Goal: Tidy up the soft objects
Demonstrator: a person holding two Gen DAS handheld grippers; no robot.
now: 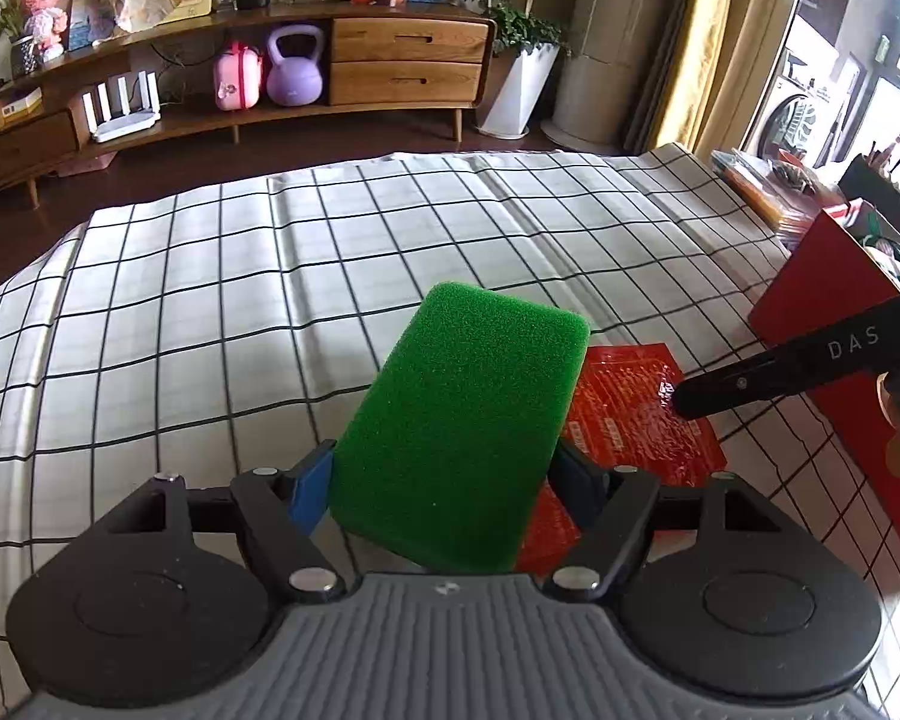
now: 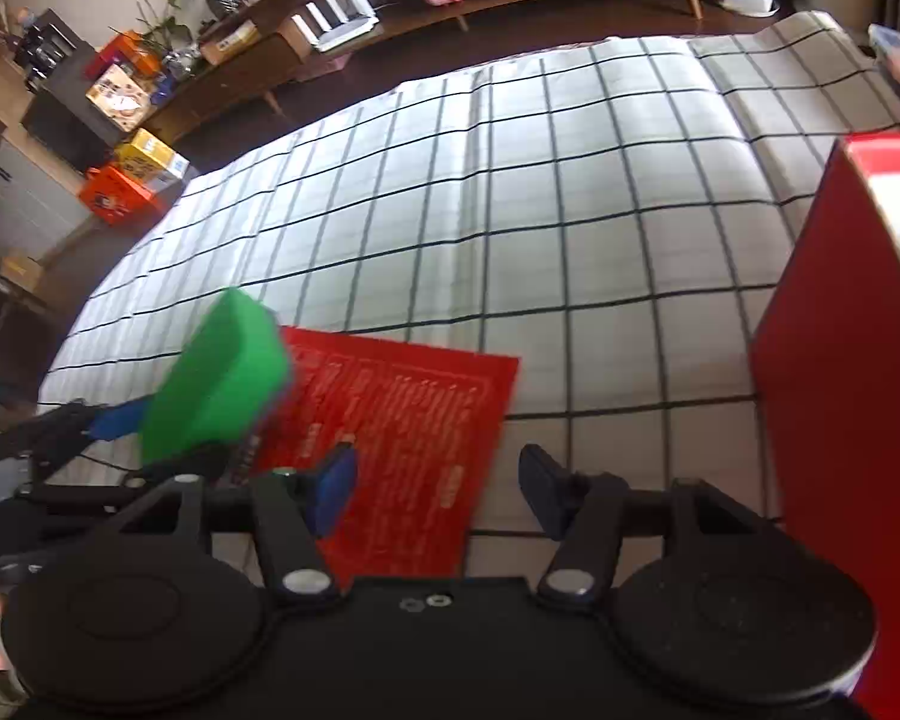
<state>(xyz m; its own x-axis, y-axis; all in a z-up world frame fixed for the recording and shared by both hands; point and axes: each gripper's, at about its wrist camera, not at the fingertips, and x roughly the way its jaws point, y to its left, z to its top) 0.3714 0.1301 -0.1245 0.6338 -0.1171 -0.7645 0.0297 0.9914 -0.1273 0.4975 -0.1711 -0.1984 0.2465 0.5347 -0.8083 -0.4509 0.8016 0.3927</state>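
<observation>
My left gripper is shut on a green sponge and holds it above the checked cloth; both also show at the left of the right wrist view, the sponge raised. A flat red plastic packet lies on the cloth just right of the sponge, and it shows under my right gripper, which is open and empty above its near edge. A black finger of the right gripper reaches over the packet from the right.
A white cloth with a black grid covers the table. A red open box stands at the right edge, close to my right gripper. A wooden sideboard runs along the far wall across the dark floor.
</observation>
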